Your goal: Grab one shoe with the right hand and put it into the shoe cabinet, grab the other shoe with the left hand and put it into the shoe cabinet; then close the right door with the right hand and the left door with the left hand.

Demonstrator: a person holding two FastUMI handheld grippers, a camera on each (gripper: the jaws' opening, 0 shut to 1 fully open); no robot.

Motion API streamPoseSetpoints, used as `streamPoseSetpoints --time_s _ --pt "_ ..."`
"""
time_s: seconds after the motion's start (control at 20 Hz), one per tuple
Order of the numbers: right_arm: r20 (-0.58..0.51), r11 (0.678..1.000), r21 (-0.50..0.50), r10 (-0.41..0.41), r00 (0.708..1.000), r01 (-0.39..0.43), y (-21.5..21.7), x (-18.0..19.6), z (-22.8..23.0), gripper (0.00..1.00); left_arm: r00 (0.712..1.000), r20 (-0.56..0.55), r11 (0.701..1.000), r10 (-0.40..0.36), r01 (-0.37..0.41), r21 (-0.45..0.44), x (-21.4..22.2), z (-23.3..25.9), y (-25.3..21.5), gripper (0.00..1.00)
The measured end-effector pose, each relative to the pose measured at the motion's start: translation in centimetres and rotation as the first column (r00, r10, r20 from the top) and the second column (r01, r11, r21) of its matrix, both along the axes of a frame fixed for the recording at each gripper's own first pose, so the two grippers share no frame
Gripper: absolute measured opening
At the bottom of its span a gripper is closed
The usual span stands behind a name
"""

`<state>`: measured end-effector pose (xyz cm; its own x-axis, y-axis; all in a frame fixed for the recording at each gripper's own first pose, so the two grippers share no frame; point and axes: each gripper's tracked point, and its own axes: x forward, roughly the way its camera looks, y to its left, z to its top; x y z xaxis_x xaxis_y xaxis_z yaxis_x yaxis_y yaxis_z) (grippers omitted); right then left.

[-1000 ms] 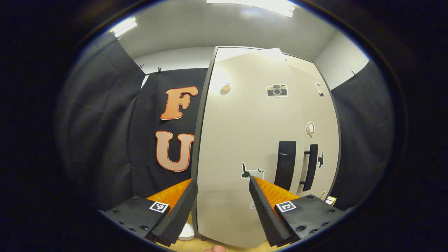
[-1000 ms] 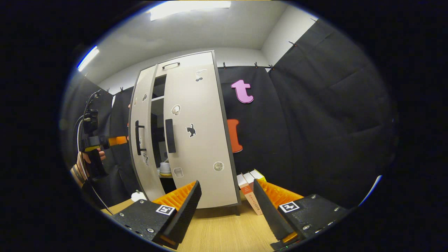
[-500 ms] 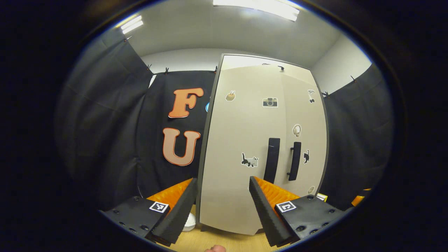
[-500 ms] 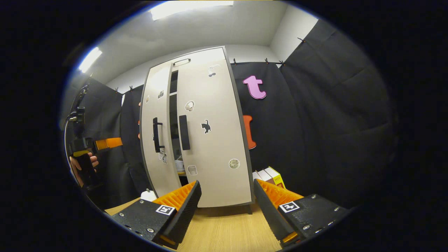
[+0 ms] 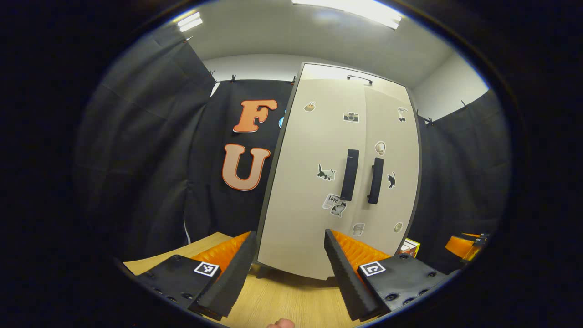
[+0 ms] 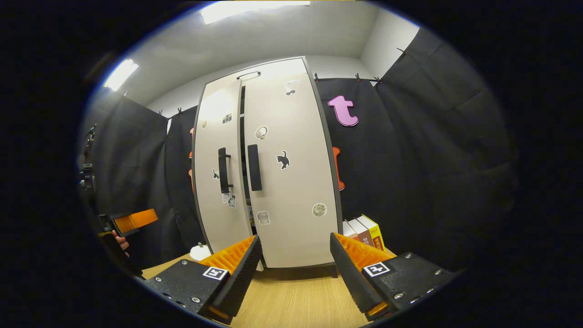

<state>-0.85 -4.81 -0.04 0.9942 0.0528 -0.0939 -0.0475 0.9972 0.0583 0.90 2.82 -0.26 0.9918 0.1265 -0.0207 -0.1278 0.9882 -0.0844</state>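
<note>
The tall cream shoe cabinet with dark edges (image 5: 314,200) is seen standing on the light wooden floor (image 6: 296,300), at its far edge against the black cloth wall. Two doors are counted: the left door (image 6: 217,182) and the right door (image 6: 291,182), each carrying one black vertical handle, the left handle (image 6: 223,170) and the right handle (image 6: 254,167), so two handles in all. In the left gripper view the doors look flush, but in the right gripper view a thin dark gap is seen between them, so it is judged that the left door may not be fully seated. The two shoes are not visible and are presumed to be inside the cabinet. The left gripper (image 5: 288,269) is held wide open and nothing is gripped by it; the right gripper (image 6: 294,273) is also wide open and empty, and both are kept well apart from the doors. The risk is judged to be that the left door is left ajar if no last push is given, or that it springs back. Three books (image 6: 364,232) are counted at the cabinet's right foot, and one small white object (image 6: 200,251) at its left foot.
</note>
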Motion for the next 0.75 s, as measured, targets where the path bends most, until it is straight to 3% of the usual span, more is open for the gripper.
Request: streamPoseSetpoints --time_s 0.15,0.3,0.45,0.75 --pt "-0.008 1.0 -0.007 -0.011 1.0 0.01 -0.2 -0.2 -0.5 0.93 1.0 -0.009 0.998 0.026 -0.026 0.058 -1.3 -1.4 0.3 0.96" --pt "-0.01 1.0 -0.007 -0.027 1.0 0.027 -0.6 -0.3 -0.7 0.93 0.999 -0.035 0.999 0.028 -0.026 0.048 -1.8 -2.5 0.1 0.93" --pt "-0.01 0.999 -0.004 -0.04 0.999 0.04 -1.0 -0.3 -0.8 0.93 0.999 -0.036 0.999 0.038 -0.037 0.033 -1.6 -2.4 0.4 0.99" --pt "0.005 0.998 0.002 -0.062 0.998 0.062 -1.7 -0.4 -0.3 0.93 0.998 -0.021 0.996 0.051 -0.049 0.072 -1.3 -1.8 0.9 0.96"
